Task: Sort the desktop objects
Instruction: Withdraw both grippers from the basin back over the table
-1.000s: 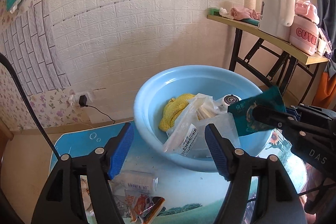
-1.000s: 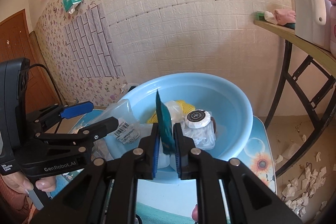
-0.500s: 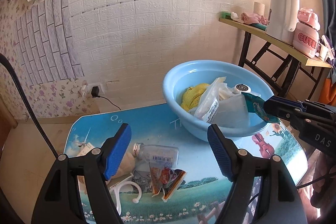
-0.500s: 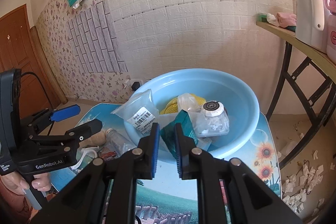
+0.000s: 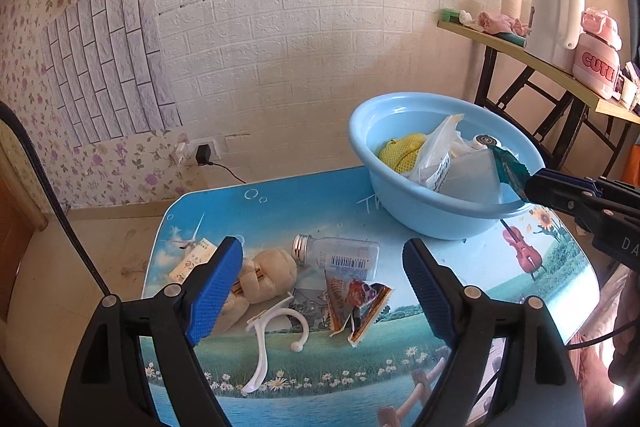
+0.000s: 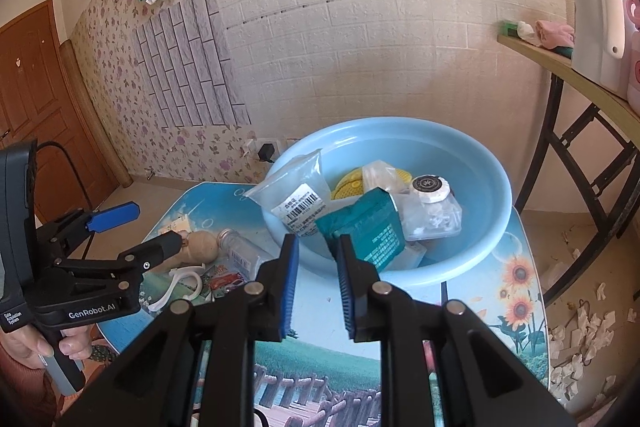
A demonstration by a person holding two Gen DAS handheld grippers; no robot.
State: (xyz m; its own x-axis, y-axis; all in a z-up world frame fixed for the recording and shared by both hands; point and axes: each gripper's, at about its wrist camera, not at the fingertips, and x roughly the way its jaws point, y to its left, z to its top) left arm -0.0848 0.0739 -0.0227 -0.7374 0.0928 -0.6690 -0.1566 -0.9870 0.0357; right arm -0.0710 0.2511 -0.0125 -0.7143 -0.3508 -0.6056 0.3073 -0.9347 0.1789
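Note:
A light blue basin (image 5: 400, 187) (image 6: 480, 247) stands at the far right of the picture-printed table (image 5: 480, 279). It holds a clear barcoded bag (image 6: 300, 195), a yellow mesh piece (image 5: 400, 151), a round white tin (image 6: 430, 187) and a teal packet (image 6: 364, 227). My right gripper (image 6: 317, 241) (image 5: 530, 183) is at the basin's near rim, jaws slightly apart; the packet leans past its right fingertip, unpinched. My left gripper (image 5: 320, 283) (image 6: 154, 227) hovers over the table's left half with its jaws opening and nothing between them. Below it lie a clear bottle (image 5: 340, 257), a beige plush (image 5: 264, 275), a white hook (image 5: 264, 343) and a snack wrapper (image 5: 356, 303).
A paper slip (image 5: 192, 259) lies by the table's left edge. A side table at right carries a white kettle (image 5: 554, 19) and a pink container (image 5: 598, 67). A plugged wall socket (image 5: 204, 151) sits low on the brick wall. Paper scraps (image 6: 580, 319) litter the floor at right.
My left gripper drew back from the basin to over the loose objects and widened, leaving the clear bag inside. My right jaws parted and the teal packet tipped over into the basin.

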